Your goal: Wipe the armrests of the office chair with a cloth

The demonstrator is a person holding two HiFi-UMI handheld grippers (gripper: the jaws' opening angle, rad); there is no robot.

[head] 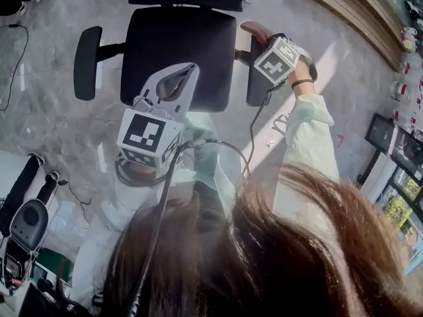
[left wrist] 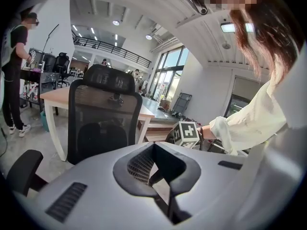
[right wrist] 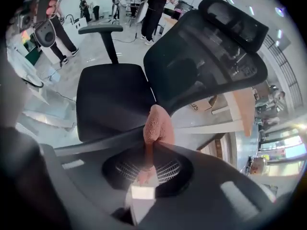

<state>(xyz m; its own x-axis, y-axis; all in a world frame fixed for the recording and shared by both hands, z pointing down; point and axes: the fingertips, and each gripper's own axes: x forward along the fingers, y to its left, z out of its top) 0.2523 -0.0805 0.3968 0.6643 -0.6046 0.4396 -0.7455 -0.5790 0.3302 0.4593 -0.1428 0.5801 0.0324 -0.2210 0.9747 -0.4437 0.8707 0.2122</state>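
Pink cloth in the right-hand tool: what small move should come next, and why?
Probably draw the pink fuzzy cloth back along the black right armrest, towards the person. The right gripper is shut on the cloth. In the head view the cloth sits at the armrest's far end, so the rest of the pad lies nearer the person.

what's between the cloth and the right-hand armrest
Nothing visible. The right gripper is shut on the cloth, which sits right over the back end of that armrest.
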